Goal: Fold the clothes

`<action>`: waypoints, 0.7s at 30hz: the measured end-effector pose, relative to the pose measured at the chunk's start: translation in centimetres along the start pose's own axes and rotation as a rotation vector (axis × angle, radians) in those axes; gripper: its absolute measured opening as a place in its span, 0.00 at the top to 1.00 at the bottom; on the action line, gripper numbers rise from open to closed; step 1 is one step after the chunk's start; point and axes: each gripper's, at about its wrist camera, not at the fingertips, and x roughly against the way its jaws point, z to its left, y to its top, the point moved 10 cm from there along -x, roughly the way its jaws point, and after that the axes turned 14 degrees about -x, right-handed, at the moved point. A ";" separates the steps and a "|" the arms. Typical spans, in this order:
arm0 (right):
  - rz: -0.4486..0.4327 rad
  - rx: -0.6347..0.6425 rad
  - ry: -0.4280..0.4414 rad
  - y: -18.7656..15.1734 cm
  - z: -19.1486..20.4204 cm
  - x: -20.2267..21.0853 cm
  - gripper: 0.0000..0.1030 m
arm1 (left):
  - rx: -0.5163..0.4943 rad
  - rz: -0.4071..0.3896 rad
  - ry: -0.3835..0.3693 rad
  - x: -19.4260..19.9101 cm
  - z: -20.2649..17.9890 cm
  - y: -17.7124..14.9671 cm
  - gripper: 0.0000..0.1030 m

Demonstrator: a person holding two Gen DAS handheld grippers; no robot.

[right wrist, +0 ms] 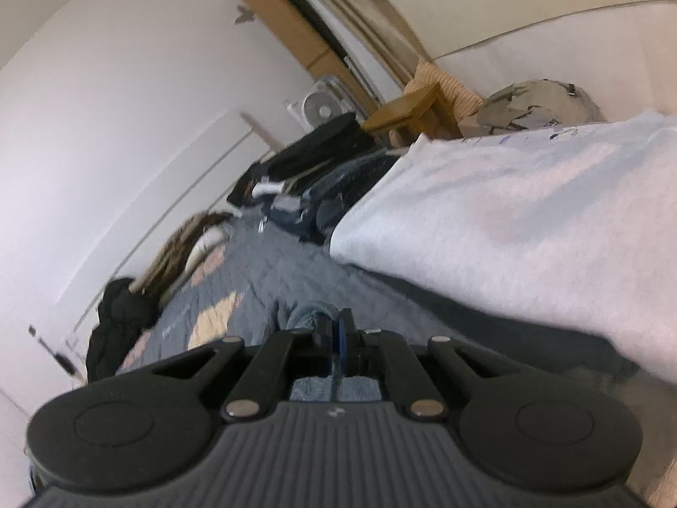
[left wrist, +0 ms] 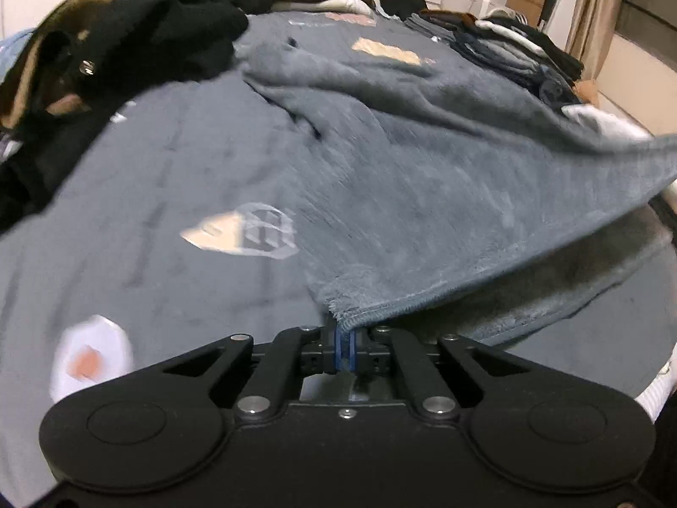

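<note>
No legible text, labels — only blur.

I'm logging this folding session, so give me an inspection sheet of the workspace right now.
Surface: bed under a grey-blue printed cover.
Job's things: grey fleece garment, one hem lifted off the bed.
Clutter: black clothes heap at left; folded clothes stack at right; white fabric.
Grippers: left claw shut on the fleece hem; right claw shut on fleece too.
Cables: nothing seen.
Surroundings: white wall, beige curtain, fan, wooden stool.
</note>
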 end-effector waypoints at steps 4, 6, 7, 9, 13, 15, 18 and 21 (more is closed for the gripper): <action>0.074 0.007 0.028 -3.8 1.1 -0.2 0.97 | -0.049 -0.022 0.044 3.3 4.0 1.3 0.96; 0.111 0.000 0.052 -5.8 1.9 0.1 0.97 | -0.097 -0.024 0.090 4.9 5.5 1.6 0.96; 0.130 -0.007 0.067 -6.7 2.3 0.3 0.97 | -0.116 -0.023 0.111 5.6 6.2 1.8 0.97; 0.168 -0.011 0.090 -8.6 3.2 0.7 0.97 | -0.132 -0.012 0.141 7.0 7.8 1.7 0.97; 0.242 0.002 0.114 -12.1 4.4 2.0 0.97 | -0.157 0.024 0.204 9.3 11.0 0.5 0.97; 0.275 0.012 0.114 -13.3 4.4 2.7 0.97 | -0.143 0.050 0.215 9.9 12.3 -0.5 0.96; 0.338 0.079 0.064 -14.8 3.5 2.8 0.97 | -0.162 0.156 0.165 8.9 11.5 -2.9 0.92; 0.416 0.175 -0.020 -15.5 1.8 2.1 0.98 | -0.201 0.201 0.098 8.8 9.5 -4.3 0.90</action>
